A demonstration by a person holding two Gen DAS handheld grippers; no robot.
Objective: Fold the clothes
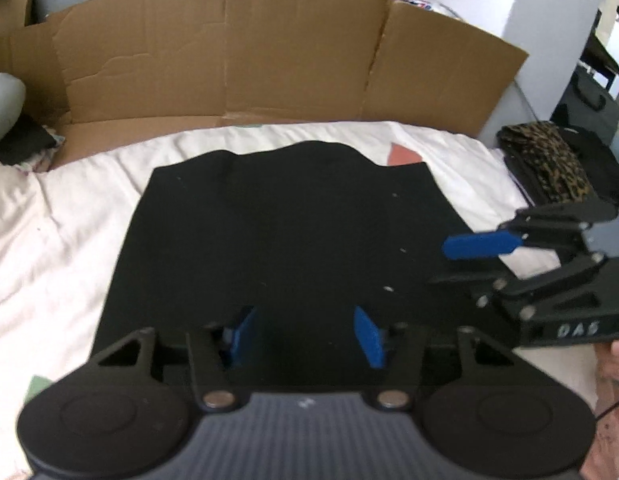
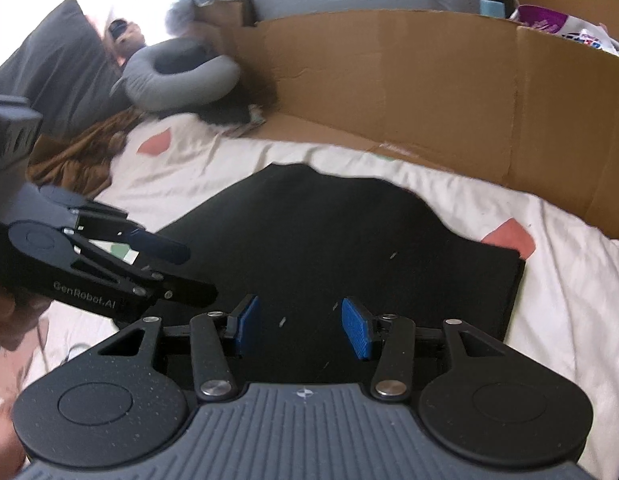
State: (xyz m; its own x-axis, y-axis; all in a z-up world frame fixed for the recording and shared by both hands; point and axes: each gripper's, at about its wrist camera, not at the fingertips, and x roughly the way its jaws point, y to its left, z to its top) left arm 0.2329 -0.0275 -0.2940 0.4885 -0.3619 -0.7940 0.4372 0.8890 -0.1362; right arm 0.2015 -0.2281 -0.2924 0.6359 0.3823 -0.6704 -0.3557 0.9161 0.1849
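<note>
A black garment (image 1: 289, 232) lies flat as a folded rectangle on the white bed sheet (image 1: 49, 240), its far edge wavy. My left gripper (image 1: 305, 332) hovers over the garment's near edge, open, its blue pads (image 1: 241, 336) apart with only cloth seen below them. My right gripper (image 1: 461, 264) comes in from the right, one blue finger over the garment's right edge. In the right wrist view the same garment (image 2: 349, 232) fills the middle, and my right gripper (image 2: 302, 326) is open above its near part. My left gripper (image 2: 185, 270) reaches in from the left, a hand behind it.
A flattened cardboard box (image 1: 229, 60) stands as a wall along the far side of the bed. A stack of folded clothes topped with leopard print (image 1: 549, 164) sits at the right. A grey neck pillow (image 2: 181, 76), a dark pillow (image 2: 57, 60) and brown cloth (image 2: 77, 156) lie far left.
</note>
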